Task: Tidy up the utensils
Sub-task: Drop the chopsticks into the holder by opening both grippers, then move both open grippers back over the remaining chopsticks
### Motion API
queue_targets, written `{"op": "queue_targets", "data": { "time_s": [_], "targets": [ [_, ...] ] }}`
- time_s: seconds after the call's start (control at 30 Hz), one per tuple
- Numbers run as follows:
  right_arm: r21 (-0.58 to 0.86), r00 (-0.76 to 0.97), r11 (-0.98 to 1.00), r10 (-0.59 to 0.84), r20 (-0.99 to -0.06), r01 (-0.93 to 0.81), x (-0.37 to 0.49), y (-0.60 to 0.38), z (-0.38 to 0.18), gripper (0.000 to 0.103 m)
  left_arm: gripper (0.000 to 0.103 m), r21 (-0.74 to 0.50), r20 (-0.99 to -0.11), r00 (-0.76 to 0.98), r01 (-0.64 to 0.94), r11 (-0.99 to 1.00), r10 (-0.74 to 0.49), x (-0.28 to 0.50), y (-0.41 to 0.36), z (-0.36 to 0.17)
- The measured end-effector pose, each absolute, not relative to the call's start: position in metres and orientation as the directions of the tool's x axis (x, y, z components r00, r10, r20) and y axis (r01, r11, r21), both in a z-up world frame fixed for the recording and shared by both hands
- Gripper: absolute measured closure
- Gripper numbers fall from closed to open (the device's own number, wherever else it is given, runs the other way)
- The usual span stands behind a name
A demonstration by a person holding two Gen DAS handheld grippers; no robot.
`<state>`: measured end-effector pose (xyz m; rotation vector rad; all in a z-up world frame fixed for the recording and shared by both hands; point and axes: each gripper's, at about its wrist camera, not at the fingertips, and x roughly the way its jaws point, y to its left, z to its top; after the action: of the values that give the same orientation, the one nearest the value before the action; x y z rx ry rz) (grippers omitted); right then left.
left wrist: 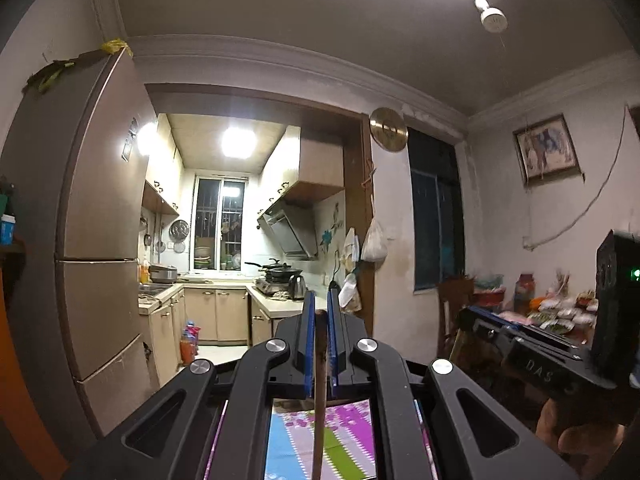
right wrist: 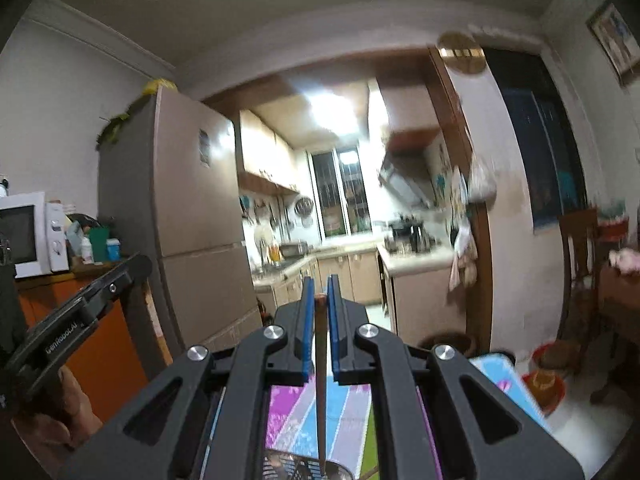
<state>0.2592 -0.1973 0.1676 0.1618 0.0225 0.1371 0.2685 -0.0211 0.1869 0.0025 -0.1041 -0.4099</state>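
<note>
High over the flowered tablecloth (left wrist: 348, 432), the left gripper (left wrist: 320, 312) points level toward the kitchen, its blue pads pinched tight on a thin brown wooden stick (left wrist: 320, 380), likely a chopstick, that hangs straight down between them. Beside it on the right, the right gripper (right wrist: 320, 292) is clamped on a second wooden stick (right wrist: 321, 384) the same way. That one's lower end hangs over a metal basket (right wrist: 288, 465) at the cloth's near edge; contact is unclear.

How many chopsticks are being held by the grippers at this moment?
2. One brown chopstick hangs between the pads of the left gripper; one chopstick hangs in the right gripper. Others may be hidden below the frames.
</note>
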Motion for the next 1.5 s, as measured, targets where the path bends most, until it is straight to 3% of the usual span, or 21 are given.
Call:
{"op": "queue_targets", "data": {
  "time_s": [0.3, 0.53, 0.7, 0.83, 0.93, 1.03, 1.23, 1.5],
  "targets": [
    [0.276, 0.97, 0.948, 0.203, -0.135, -0.16, 0.279, -0.196, 0.105, 0.098, 0.096, 0.014, -0.004, 0.922, 0.388, 0.922, -0.388, 0.302, -0.037, 0.118],
    [0.289, 0.959, 0.947, 0.203, -0.2, -0.14, 0.282, -0.194, 0.09, 0.097, 0.095, 0.007, -0.067, 0.932, 0.358, 0.934, -0.356, 0.303, -0.028, 0.088],
    [0.272, 0.978, 0.958, 0.134, -0.161, -0.086, 0.253, -0.217, 0.109, 0.09, 0.095, -0.005, -0.039, 0.942, 0.333, 0.943, -0.333, 0.285, -0.009, 0.108],
    [0.193, 0.991, 0.979, 0.084, -0.102, -0.063, 0.197, -0.242, 0.13, 0.09, 0.079, -0.028, 0.058, 0.954, 0.296, 0.955, -0.294, 0.239, 0.032, 0.138],
    [0.12, 0.996, 0.993, 0.024, -0.083, -0.014, 0.133, -0.265, 0.136, 0.09, 0.077, -0.058, 0.102, 0.956, 0.282, 0.958, -0.276, 0.191, 0.074, 0.153],
    [0.077, 0.996, 0.997, -0.012, -0.092, 0.019, 0.081, -0.279, 0.131, 0.087, 0.073, -0.047, 0.086, 0.964, 0.255, 0.966, -0.25, 0.144, 0.108, 0.153],
    [-0.057, 0.983, 0.996, -0.082, -0.167, 0.073, -0.008, -0.27, 0.097, 0.08, 0.066, 0.063, -0.012, 0.979, 0.206, 0.977, -0.205, 0.058, 0.145, 0.121],
    [-0.154, 0.922, 0.988, -0.069, -0.381, 0.011, -0.051, -0.208, 0.013, 0.08, 0.065, 0.102, -0.24, 0.956, 0.197, 0.975, -0.168, -0.019, 0.153, 0.026]
  ]
}}
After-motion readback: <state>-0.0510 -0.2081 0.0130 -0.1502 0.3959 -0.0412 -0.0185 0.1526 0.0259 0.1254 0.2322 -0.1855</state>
